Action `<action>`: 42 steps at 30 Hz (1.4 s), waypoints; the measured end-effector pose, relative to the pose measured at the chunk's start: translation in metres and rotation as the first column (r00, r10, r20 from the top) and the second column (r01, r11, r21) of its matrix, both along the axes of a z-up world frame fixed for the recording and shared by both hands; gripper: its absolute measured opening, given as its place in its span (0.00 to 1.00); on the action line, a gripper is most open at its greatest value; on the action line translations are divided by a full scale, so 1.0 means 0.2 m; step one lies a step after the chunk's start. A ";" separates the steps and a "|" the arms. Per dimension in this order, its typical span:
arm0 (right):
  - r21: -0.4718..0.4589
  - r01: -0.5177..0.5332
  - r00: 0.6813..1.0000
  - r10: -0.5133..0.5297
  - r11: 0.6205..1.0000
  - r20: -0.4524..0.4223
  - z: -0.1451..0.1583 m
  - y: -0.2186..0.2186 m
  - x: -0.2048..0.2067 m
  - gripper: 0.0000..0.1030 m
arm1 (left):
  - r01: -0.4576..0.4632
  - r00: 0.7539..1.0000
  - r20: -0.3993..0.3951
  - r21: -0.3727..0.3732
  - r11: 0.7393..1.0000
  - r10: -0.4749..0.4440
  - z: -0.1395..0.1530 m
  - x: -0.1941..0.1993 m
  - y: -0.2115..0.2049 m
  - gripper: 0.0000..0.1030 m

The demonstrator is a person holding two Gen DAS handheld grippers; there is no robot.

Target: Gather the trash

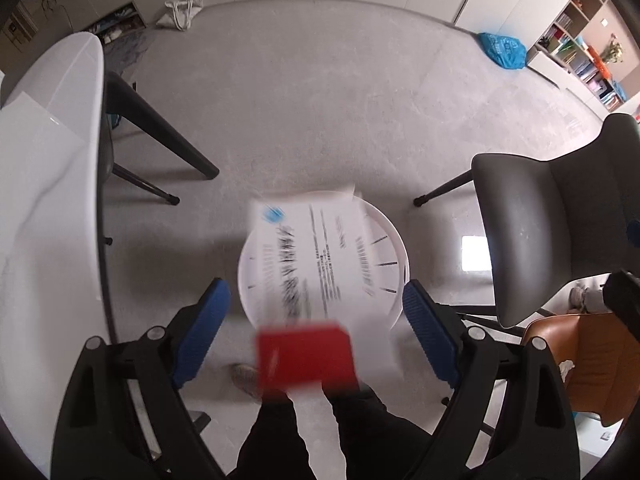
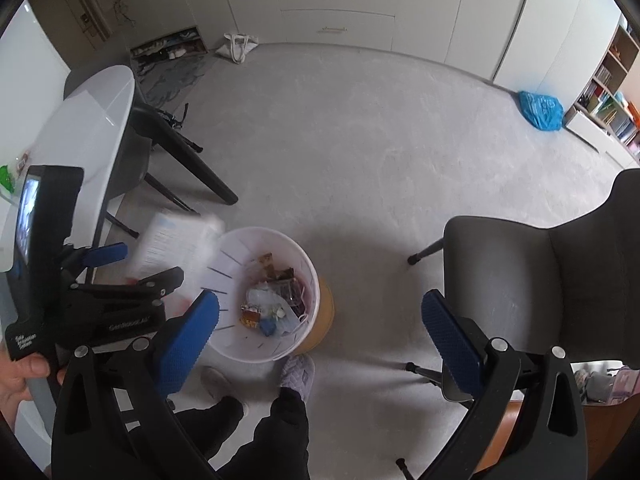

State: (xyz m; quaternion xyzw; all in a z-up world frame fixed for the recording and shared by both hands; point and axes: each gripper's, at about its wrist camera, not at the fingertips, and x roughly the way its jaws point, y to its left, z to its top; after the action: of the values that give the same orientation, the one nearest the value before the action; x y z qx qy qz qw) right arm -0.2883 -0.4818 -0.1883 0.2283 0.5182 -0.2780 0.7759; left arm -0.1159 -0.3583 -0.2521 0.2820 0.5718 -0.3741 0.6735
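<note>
A white bin stands on the grey floor and holds several bits of trash. In the left wrist view a blurred printed paper sheet with a red part is in the air between my open left gripper's fingers, right above the white bin. The right wrist view shows the same sheet beside the left gripper, at the bin's left rim. My right gripper is open and empty above the bin.
A white table with black legs is on the left. A grey chair stands on the right, with a brown seat below it. My feet are next to the bin. A blue bag lies far right.
</note>
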 end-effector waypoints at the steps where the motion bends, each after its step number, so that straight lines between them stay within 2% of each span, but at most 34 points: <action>1: 0.003 0.002 1.000 -0.002 1.000 -0.001 -0.01 0.00 0.00 0.98 | -0.004 1.000 -0.004 0.006 1.000 0.004 0.00 -0.01 -0.02 0.85; 11: 0.006 0.002 1.000 -0.003 1.000 0.012 0.00 -0.02 0.01 0.98 | -0.024 1.000 -0.017 -0.016 1.000 0.023 0.04 -0.02 0.04 0.87; 16: -0.003 -0.021 1.000 0.021 1.000 0.017 0.01 0.03 0.06 0.98 | -0.092 0.995 0.017 -0.060 0.994 0.094 0.22 0.03 0.17 0.87; 20: -0.008 -0.097 0.994 0.098 0.995 0.049 0.06 0.15 0.20 0.98 | -0.164 0.983 0.070 -0.093 0.982 0.170 0.41 0.11 0.36 0.87; 24: -0.051 -0.208 0.972 0.212 0.977 0.103 0.18 0.33 0.41 0.98 | -0.250 0.948 0.164 -0.143 0.958 0.272 0.62 0.23 0.61 0.87; 28: -0.092 -0.307 0.931 0.319 0.947 0.179 0.36 0.52 0.60 0.98 | -0.332 0.906 0.205 -0.193 0.923 0.369 0.88 0.37 0.90 0.90; 30: -0.132 -0.367 0.892 0.389 0.921 0.230 0.49 0.64 0.71 0.98 | -0.367 0.873 0.247 -0.233 0.900 0.420 1.01 0.43 1.03 0.91; 31: -0.147 -0.385 0.878 0.410 0.911 0.246 0.54 0.68 0.75 0.97 | -0.387 0.847 0.277 -0.261 0.884 0.453 1.10 0.46 1.12 0.92; 33: -0.201 -0.425 0.834 0.468 0.882 0.293 0.70 0.80 0.83 0.98 | -0.414 0.805 0.320 -0.299 0.860 0.499 1.22 0.49 1.23 0.92; 34: -0.237 -0.444 0.804 0.501 0.864 0.320 0.79 0.86 0.88 0.97 | -0.430 0.776 0.344 -0.325 0.842 0.529 1.30 0.52 1.31 0.92; 37: -0.303 -0.467 0.742 0.555 0.831 0.376 1.01 0.99 0.96 0.97 | -0.473 0.702 0.388 -0.373 0.798 0.597 1.47 0.57 1.47 0.92; 40: -0.333 -0.459 0.700 0.566 0.824 0.436 1.20 1.06 1.00 0.98 | -0.501 0.620 0.427 -0.431 0.750 0.659 1.63 0.62 1.60 0.92; 42: -0.353 -0.457 0.664 0.577 0.817 0.475 1.32 1.11 1.02 0.98 | -0.509 0.580 0.443 -0.458 0.728 0.684 1.70 0.64 1.66 0.92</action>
State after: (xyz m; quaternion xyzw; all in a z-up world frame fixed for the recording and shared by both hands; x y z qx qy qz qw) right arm -0.0851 -0.2599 0.0761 0.0617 0.2783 -0.0165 0.9584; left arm 0.0129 -0.0262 0.0883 0.0724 0.3373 -0.0936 0.9339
